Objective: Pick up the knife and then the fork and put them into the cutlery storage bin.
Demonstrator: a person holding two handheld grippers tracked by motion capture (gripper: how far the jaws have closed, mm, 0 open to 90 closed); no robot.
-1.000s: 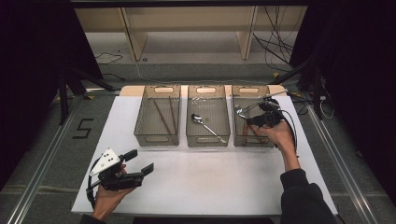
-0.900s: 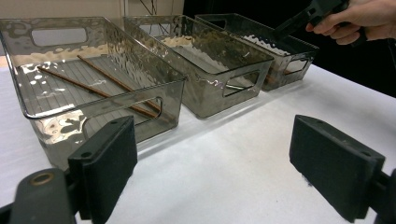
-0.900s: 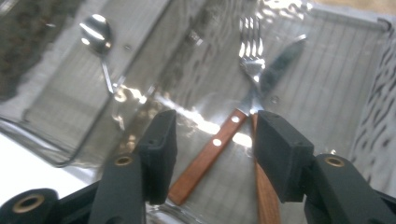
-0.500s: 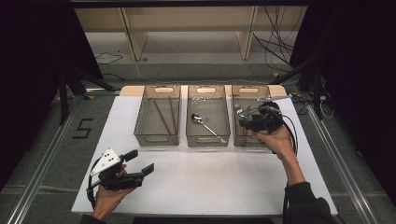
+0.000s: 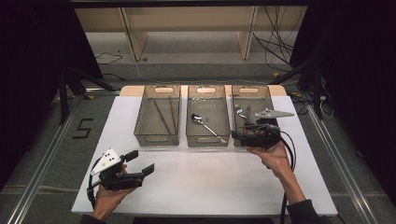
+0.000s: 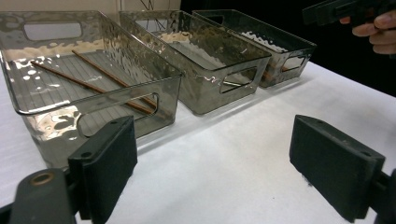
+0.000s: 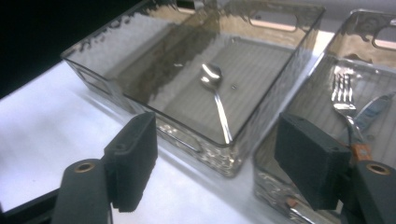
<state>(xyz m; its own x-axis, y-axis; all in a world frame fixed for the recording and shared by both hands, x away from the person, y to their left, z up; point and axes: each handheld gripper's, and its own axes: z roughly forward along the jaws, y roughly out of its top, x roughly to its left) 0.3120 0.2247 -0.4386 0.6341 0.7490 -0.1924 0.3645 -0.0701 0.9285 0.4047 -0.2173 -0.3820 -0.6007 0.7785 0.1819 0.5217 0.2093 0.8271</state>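
Note:
Three clear bins stand in a row at the table's far side. The left bin (image 5: 157, 133) holds two brown chopsticks (image 6: 88, 81). A metal spoon (image 7: 212, 79) lies in the middle bin (image 5: 205, 137). A fork (image 7: 343, 93) lies in the right bin (image 5: 267, 100) beside another piece of cutlery. My right gripper (image 5: 238, 135) hovers at the right bin's front edge, pointing left. Its jaws have just been opening and stand open with nothing between them (image 7: 217, 154). My left gripper (image 5: 141, 162) rests near the front left, open and empty, facing the bins (image 6: 219, 158).
The white table top (image 5: 205, 182) spreads in front of the bins. A cable trails from each gripper. Past the table's far edge are a wooden shelf frame and loose cables on the floor. Metal rails run along both sides.
The right gripper has drawn back from over the right bin toward its front edge and to the left, and its jaws have spread wider. The left gripper has stayed put.

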